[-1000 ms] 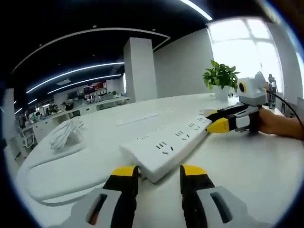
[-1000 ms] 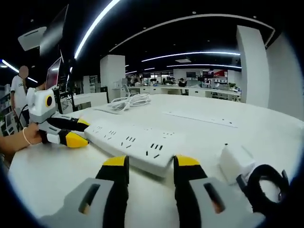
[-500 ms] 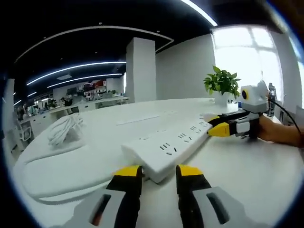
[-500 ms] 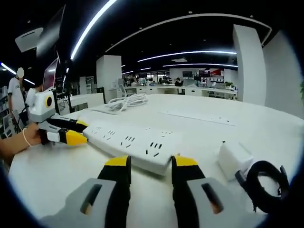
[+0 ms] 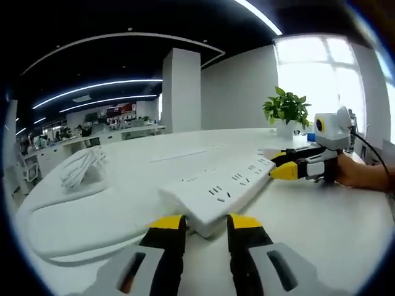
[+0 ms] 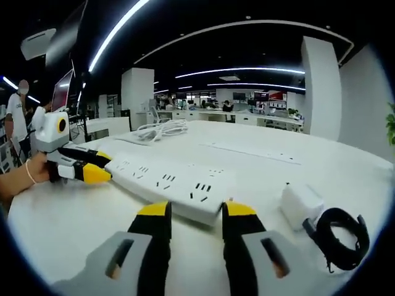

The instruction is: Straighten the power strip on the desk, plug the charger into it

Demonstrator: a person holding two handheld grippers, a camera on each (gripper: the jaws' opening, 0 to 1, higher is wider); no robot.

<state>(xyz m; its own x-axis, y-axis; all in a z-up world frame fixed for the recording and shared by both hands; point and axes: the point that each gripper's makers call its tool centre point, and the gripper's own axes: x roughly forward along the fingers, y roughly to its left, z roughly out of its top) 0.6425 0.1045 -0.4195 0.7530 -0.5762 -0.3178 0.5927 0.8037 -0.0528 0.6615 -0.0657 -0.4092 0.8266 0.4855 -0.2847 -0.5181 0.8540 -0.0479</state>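
Setting: an open-plan office with ceiling light strips and pillars is seen beyond a broad white surface (image 5: 321,228); a potted plant (image 5: 286,106) is set at its far edge.
Power strip: a long white power strip (image 5: 219,191) is laid diagonally on the surface, sockets upward, between the two tongs.
Left tongs: the left tongs (image 5: 198,223) are held just short of one end of the strip, jaws parted, nothing gripped.
Right tongs: the right tongs (image 6: 190,209) are held just short of the opposite end, jaws likewise parted and empty.
Charger: a white charger (image 6: 300,203) is set on the surface beside the strip's near end in the right gripper view, with its black cable (image 6: 336,237) coiled next to it.
Other items: a bundle of white cord (image 5: 83,168) is laid well apart from the strip.
Handling, judged: the strip is taken to be rigid, light and smooth-cased, so sliding on the surface is expected; a pinch or push at each short end is favoured for turning it. The charger is judged small and hard, best taken across its flat sides.
Change: against the earlier frames, the jaws of both tongs are set slightly narrower; the strip's lie is unchanged.
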